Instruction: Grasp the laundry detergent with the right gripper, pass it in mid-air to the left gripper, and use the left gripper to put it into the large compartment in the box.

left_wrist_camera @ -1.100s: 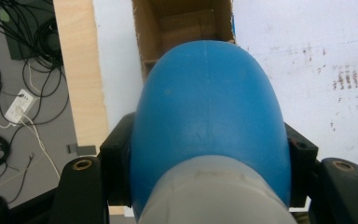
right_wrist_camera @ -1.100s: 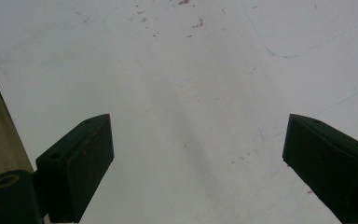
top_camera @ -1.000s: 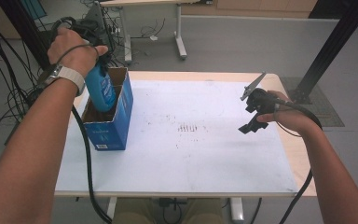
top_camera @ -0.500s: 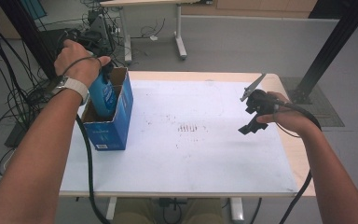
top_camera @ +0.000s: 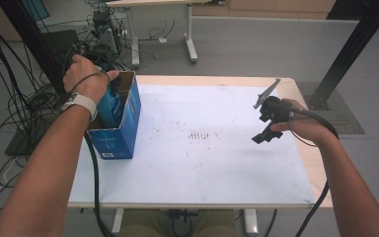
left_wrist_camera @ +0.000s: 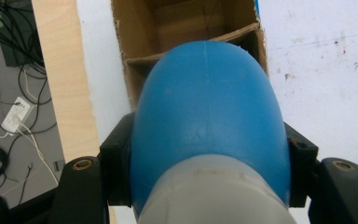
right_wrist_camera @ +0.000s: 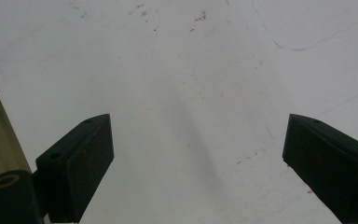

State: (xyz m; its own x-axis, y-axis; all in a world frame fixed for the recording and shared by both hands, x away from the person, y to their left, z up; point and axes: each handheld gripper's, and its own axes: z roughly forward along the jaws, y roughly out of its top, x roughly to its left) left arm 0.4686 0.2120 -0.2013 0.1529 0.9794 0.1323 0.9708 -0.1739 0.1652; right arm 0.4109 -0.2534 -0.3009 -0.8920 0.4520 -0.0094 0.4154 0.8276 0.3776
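The left gripper (left_wrist_camera: 205, 186) is clamping a blue bottle (left_wrist_camera: 208, 121) between its two black jaws, which are pressing on the bottle's sides just above its pale grey lower part. In the left gripper view the bottle's rounded blue end is pointing down into an open box (left_wrist_camera: 186, 28), whose brown cardboard inside and a dividing flap are showing beyond it. In the high view the left hand (top_camera: 85, 79) is hovering over the box (top_camera: 121, 126) at the table's left edge, and the bottle (top_camera: 109, 106) is sitting partly inside the box's opening, its lower part hidden by the blue wall; whether it is touching the bottom cannot be told. The box is standing upright on the white sheet (top_camera: 202, 148) that is covering most of the table (top_camera: 306, 163). The right gripper (right_wrist_camera: 198, 158) is hanging open, its jaws spread wide apart and holding nothing, looking down on bare, lightly stained white sheet. In the high view that gripper (top_camera: 266, 126) is being held above the right side of the table, well apart from the box, with its cable (top_camera: 321, 207) trailing down past the forearm.
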